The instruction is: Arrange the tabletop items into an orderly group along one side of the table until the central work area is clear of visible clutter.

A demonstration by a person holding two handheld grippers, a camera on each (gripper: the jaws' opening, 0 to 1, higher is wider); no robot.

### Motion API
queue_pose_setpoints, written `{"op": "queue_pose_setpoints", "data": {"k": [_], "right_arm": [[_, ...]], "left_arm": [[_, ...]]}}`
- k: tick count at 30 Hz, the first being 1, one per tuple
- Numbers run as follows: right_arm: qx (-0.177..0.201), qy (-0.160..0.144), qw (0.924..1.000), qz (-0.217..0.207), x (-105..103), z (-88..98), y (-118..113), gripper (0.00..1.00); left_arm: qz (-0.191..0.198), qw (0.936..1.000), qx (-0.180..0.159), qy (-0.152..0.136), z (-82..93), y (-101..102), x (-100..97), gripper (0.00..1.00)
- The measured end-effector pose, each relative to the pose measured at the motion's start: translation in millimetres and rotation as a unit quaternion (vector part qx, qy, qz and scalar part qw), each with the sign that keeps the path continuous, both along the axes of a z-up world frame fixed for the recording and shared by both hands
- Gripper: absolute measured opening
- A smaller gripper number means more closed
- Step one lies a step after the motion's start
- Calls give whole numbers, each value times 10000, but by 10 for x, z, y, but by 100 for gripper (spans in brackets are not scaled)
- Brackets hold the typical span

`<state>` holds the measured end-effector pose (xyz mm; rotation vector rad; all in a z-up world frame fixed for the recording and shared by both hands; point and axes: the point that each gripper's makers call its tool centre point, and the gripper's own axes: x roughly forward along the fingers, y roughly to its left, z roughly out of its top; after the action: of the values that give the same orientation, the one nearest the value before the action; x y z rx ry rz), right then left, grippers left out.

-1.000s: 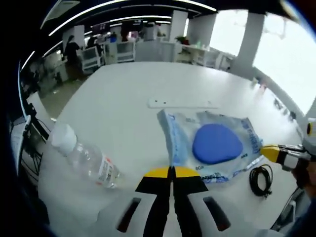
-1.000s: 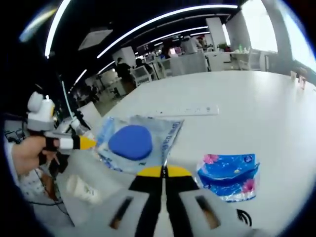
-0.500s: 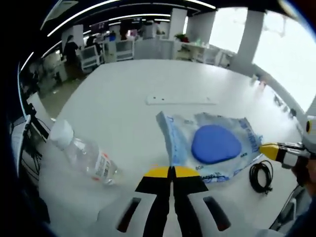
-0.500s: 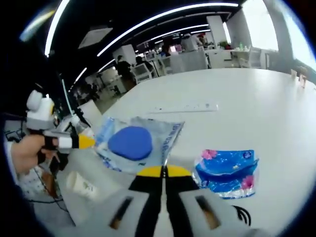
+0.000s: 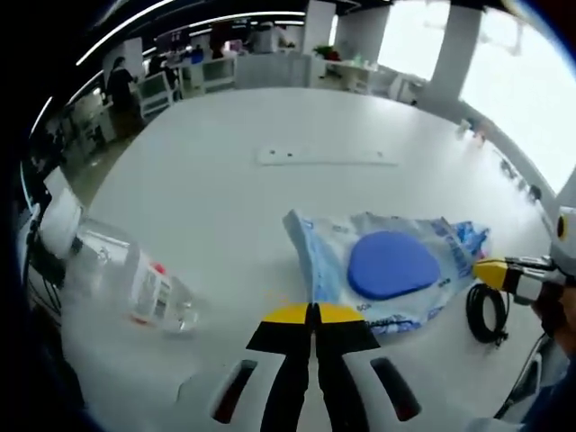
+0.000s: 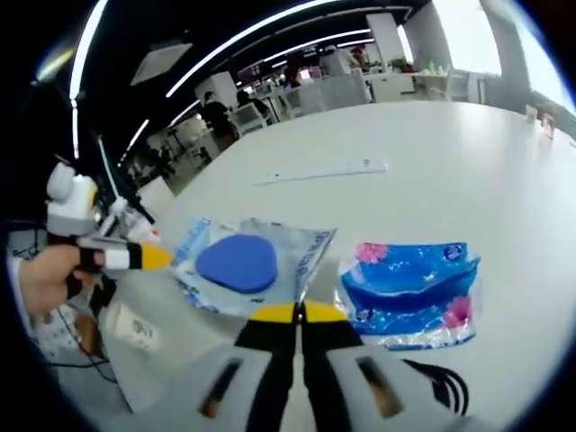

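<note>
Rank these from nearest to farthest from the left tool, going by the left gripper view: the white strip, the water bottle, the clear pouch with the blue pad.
1. Clear pouch with the blue pad, just ahead, slightly right of the left tool.
2. Water bottle, lying off to the left.
3. White strip, far across the table.

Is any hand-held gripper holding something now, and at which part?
Both seem to pinch the clear bag with the blue pad: left hand-held gripper and right hand-held gripper, at opposite edges.

Both gripper views look low and close across the white table [image 5: 225, 180] from opposite ends, sharing the clear plastic pouch with a blue oval pad [image 5: 392, 265] [image 6: 238, 264].
</note>
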<state>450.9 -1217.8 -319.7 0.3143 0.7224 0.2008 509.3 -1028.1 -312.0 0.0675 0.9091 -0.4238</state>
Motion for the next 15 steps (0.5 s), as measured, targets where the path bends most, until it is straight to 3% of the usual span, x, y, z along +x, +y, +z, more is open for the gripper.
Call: {"op": "queue_pose_setpoints", "data": {"k": [7,15], "right_arm": [[17,110,9999,22,25,-127,28,0],[-17,184,9998,28,31,-220,59,0]], "left_arm": [[8,9999,53,160,-177,35,-12,0],[-10,9997,108,236,-264,62,-2,0]]}}
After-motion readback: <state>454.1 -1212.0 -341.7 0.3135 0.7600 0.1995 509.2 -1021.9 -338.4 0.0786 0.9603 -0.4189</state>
